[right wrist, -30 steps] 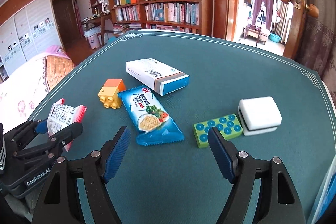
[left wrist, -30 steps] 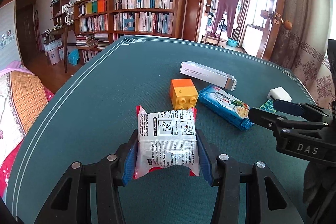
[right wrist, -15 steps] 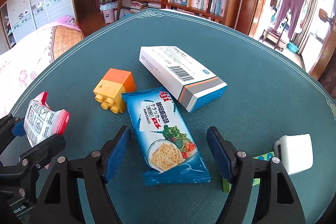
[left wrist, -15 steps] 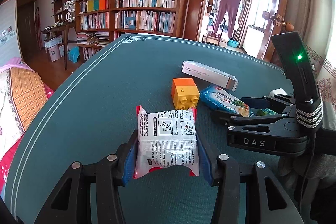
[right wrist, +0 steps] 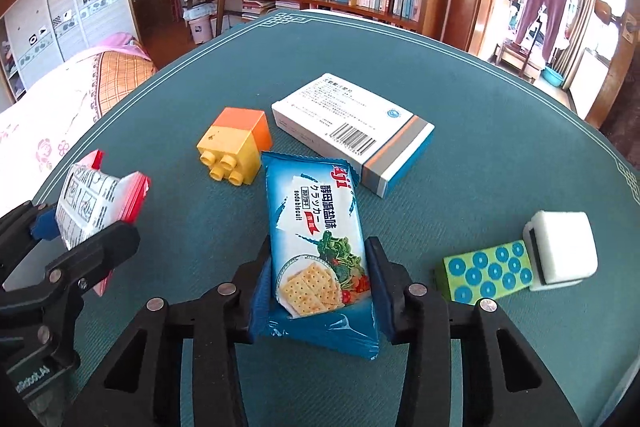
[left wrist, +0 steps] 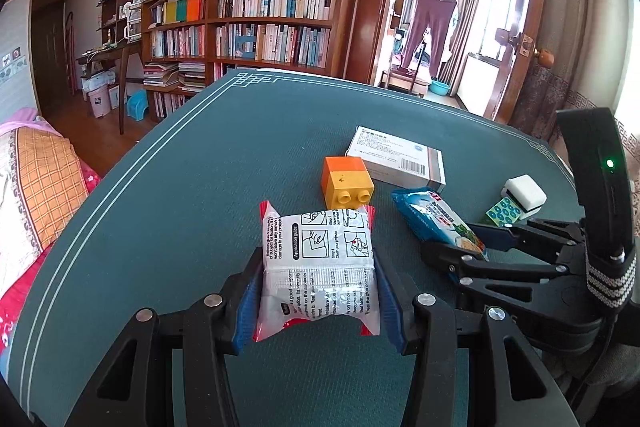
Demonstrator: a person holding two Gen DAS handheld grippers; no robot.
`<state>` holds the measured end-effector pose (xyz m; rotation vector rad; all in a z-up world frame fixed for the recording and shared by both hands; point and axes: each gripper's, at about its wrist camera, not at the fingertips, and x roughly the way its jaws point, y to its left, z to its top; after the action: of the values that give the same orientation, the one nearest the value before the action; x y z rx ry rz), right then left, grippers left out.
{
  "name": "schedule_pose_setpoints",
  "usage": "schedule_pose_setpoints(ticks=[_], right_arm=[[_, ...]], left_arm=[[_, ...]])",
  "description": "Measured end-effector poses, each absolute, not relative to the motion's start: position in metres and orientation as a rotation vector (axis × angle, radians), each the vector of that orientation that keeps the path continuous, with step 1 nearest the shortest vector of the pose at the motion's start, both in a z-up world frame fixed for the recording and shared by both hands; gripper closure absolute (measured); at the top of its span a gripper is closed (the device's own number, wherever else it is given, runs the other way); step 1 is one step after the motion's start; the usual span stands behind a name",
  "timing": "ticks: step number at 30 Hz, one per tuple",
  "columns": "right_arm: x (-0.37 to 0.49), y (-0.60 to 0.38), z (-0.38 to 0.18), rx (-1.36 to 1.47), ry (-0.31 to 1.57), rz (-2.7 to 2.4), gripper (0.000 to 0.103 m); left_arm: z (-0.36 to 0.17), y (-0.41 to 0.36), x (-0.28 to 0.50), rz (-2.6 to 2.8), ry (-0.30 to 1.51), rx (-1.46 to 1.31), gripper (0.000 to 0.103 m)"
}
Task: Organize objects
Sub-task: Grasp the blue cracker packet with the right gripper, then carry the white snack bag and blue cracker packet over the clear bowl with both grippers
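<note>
Left wrist view: a green-topped table [left wrist: 200, 187] carries the clutter, its white border line curving past a bookshelf [left wrist: 256, 27] behind. On it a white medicine box [left wrist: 396, 163] lies flat, one corner just beside the far end of a blue cracker packet [right wrist: 320, 243]. That packet sits lengthwise between the blue pads of the right gripper [right wrist: 320, 291], which press against both its long edges near the close end, pinching it low to the cloth. To its left the left gripper [left wrist: 318, 291] is closed around a white glue sachet [left wrist: 320, 259] with red end seals, the pads squeezing its sides so the film bulges; from the right wrist view the sachet appears raised and tilted off the table. Both tools point toward the far edge, nearly parallel, the right one low and level. A yellow-and-orange toy block [right wrist: 236, 147] stands touching the cracker packet's far left corner. Well to the right, a green dotted block [right wrist: 486, 273] touches a small white block [right wrist: 564, 247].
</note>
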<state>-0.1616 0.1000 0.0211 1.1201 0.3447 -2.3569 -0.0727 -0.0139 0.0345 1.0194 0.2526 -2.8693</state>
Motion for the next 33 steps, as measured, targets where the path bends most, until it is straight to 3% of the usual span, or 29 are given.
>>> schedule_pose_setpoints(ticks=[21,33], right_arm=[[-0.029,0.186,0.038,1.138,0.087,-2.528,0.059],[-0.004,0.232,0.044,1.14,-0.082,-2.599,0.059]], left_arm=[[0.038,0.01,-0.062,-2.942,0.202,1.033,0.05],[0.038,0.041,-0.049,-3.02,0.143,1.108,0.05]])
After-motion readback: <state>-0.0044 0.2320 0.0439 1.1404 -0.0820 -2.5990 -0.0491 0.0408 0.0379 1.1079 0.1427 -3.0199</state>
